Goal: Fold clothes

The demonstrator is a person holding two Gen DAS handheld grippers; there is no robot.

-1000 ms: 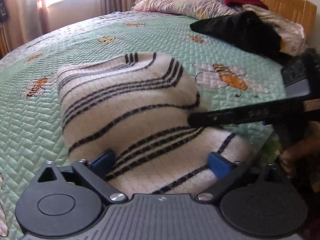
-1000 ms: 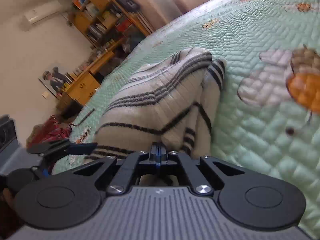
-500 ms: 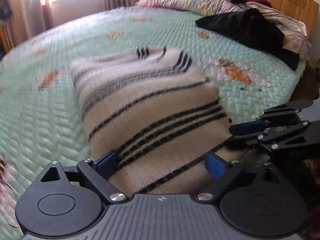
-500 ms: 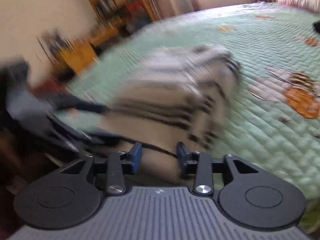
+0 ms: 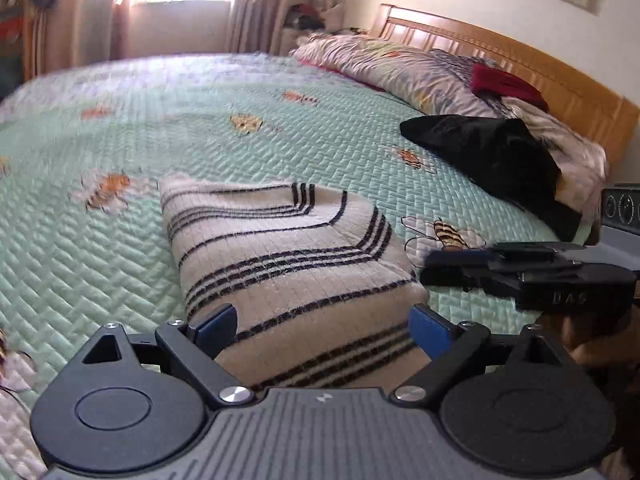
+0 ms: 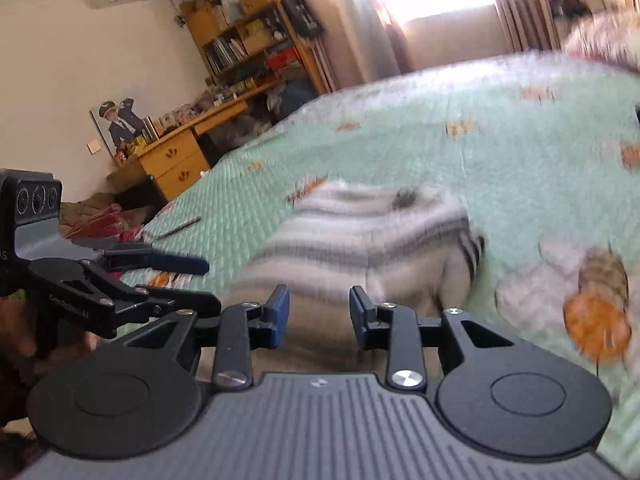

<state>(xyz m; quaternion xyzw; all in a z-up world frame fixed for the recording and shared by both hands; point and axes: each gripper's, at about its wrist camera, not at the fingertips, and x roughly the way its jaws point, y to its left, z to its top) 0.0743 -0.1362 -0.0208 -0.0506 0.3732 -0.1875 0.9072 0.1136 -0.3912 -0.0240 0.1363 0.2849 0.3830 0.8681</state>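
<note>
A folded cream sweater with black stripes [image 5: 288, 264] lies on the green quilted bed [image 5: 280, 140]; it is blurred in the right wrist view [image 6: 360, 240]. My left gripper [image 5: 322, 320] hovers above its near end, open wide, with the pads clear of the cloth. My right gripper [image 6: 318, 312] is off the sweater's right side, and its jaws are opening with nothing pressed between them. The other hand's tool shows in each view: the right gripper [image 5: 460, 268] beside the sweater, the left gripper [image 6: 200, 284] at the left edge.
A black garment [image 5: 488, 156], a red one [image 5: 504, 84] and rumpled bedding [image 5: 400, 68] lie by the wooden headboard [image 5: 520, 64]. A desk [image 6: 180, 160] and bookshelf [image 6: 256, 32] stand beyond the bed's far side. Red clutter [image 6: 100, 224] lies on the floor.
The right gripper was shut against the sweater's edge; it has since opened, let go and lifted away. The left gripper rose and drew back, staying open. The sweater rests folded.
</note>
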